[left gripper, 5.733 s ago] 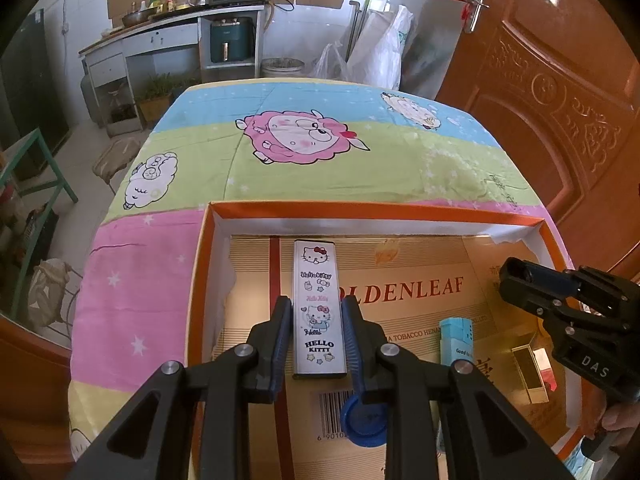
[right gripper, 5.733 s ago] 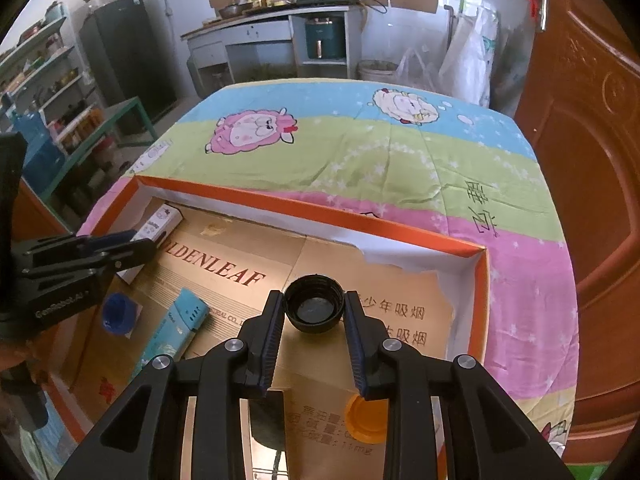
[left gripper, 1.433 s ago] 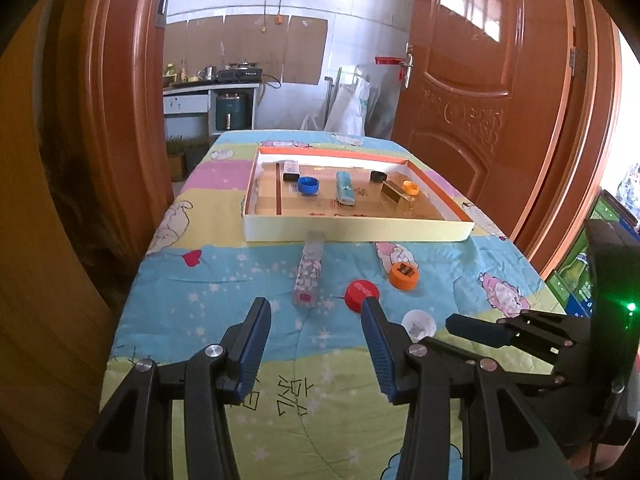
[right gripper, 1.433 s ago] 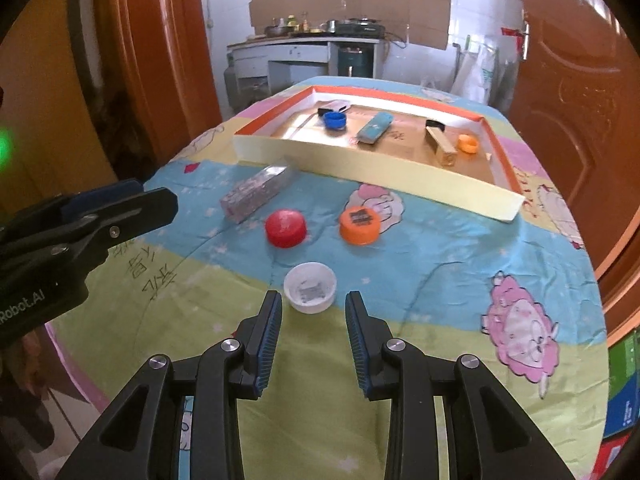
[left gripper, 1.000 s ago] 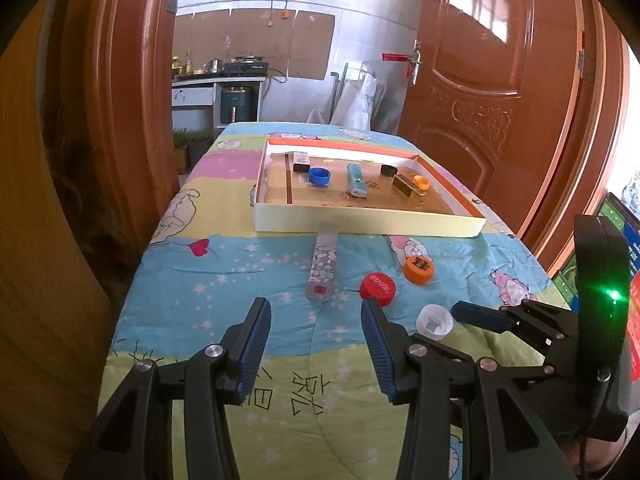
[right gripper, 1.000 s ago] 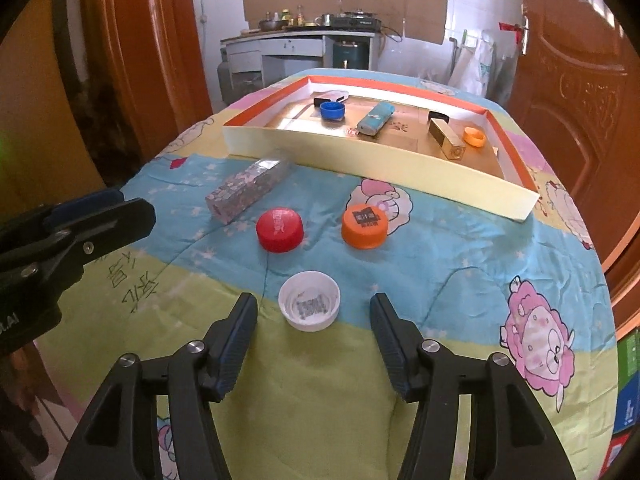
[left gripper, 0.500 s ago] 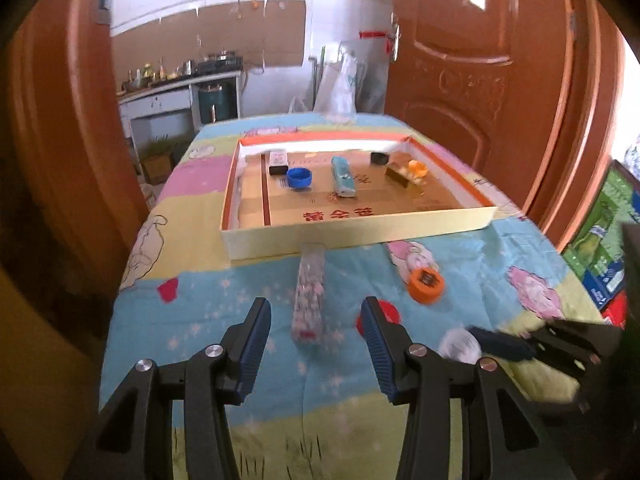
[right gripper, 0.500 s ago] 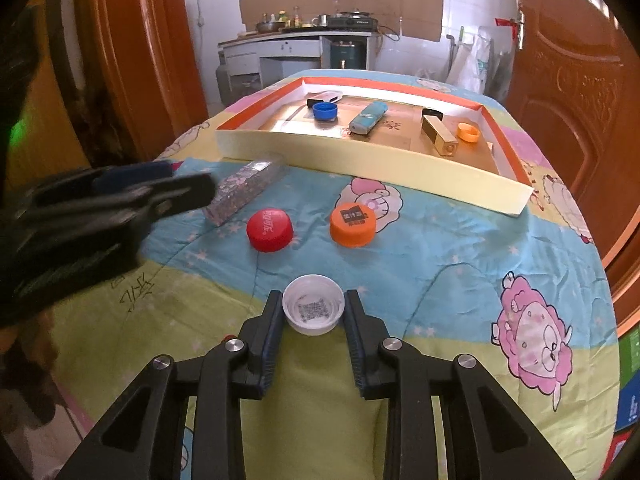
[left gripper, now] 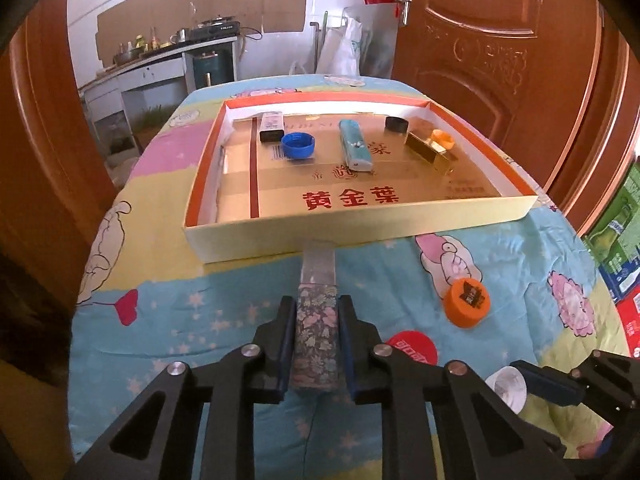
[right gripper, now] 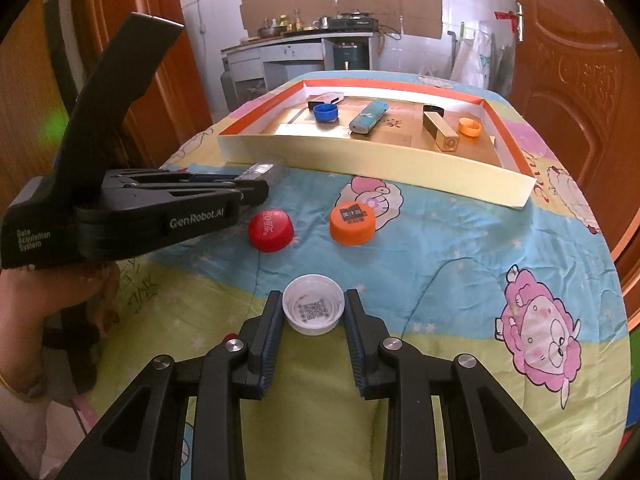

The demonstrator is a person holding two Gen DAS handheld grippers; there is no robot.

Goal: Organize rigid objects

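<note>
On the cartoon-print bedspread just before the shallow cardboard tray (left gripper: 360,228), the left gripper (left gripper: 316,344) has just closed its jaws on a slim floral box's (left gripper: 315,336) long sides, the right gripper (right gripper: 313,316) pinching an upturned white bottle cap (right gripper: 313,309); both look light, rigid, probably slippery.

The right gripper (right gripper: 313,314) has its fingers (right gripper: 270,332) pressed against both sides of a white cap (right gripper: 313,309), open side up. Ahead of the fingertips lie a red cap (right gripper: 271,229) and an orange cap (right gripper: 353,222) — beyond them, the cardboard tray (right gripper: 360,166). Off to their left, the left gripper (right gripper: 256,190) is clamped on a long clear box (right gripper: 266,171).
</note>
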